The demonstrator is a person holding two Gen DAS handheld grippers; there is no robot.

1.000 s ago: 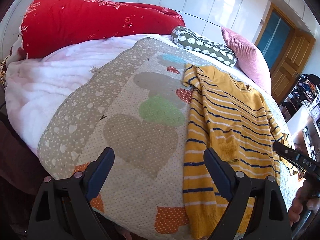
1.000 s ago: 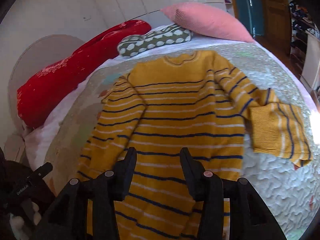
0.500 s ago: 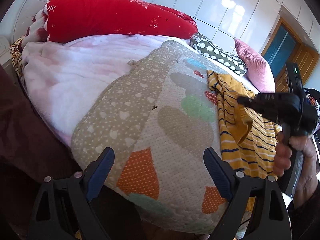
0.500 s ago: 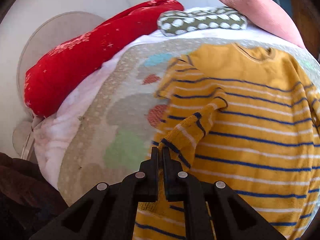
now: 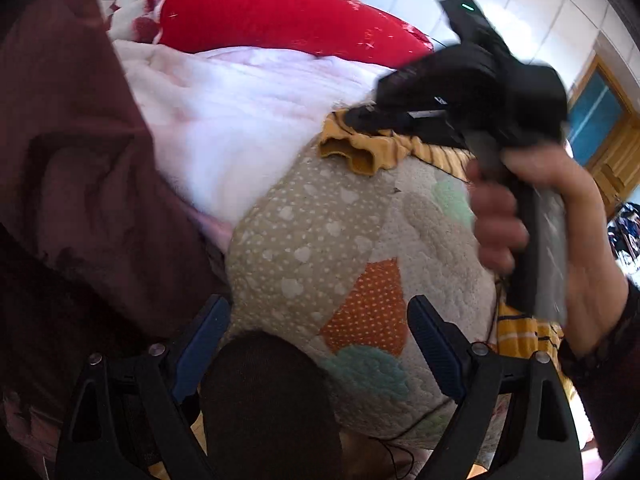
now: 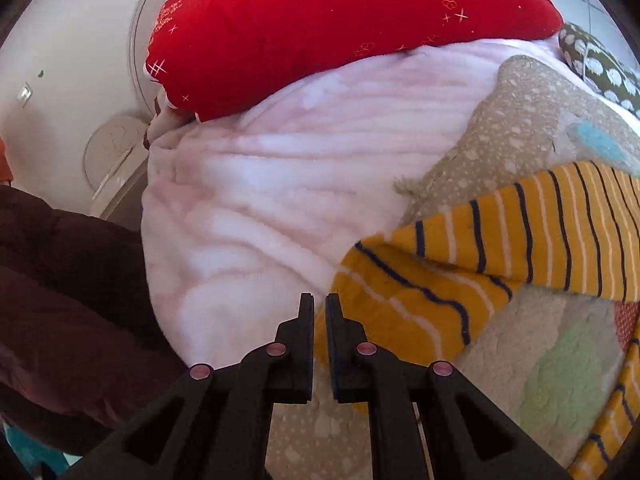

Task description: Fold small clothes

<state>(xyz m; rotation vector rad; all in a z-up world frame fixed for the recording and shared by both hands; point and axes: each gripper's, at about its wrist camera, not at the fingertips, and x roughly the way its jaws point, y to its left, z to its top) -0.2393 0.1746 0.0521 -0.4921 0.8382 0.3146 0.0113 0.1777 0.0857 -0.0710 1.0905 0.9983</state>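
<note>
a: how far are you?

b: barely begun. your left gripper (image 5: pixel 316 344) hangs released over the bed's near edge; your right gripper (image 6: pixel 318 312) is clenched on the yellow striped sweater (image 6: pixel 500 252), its sleeve stretched across the patchwork quilt (image 5: pixel 320 240). no fold is laid yet.

a: around it?

b: pink blanket (image 6: pixel 280 160), red duvet (image 6: pixel 340 12), white tiled wall (image 5: pixel 520 0).

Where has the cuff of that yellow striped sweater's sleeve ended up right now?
In the left wrist view the sleeve cuff is pinched in the right hand-held gripper, stretched out over the patchwork quilt beside the pink blanket.
</note>
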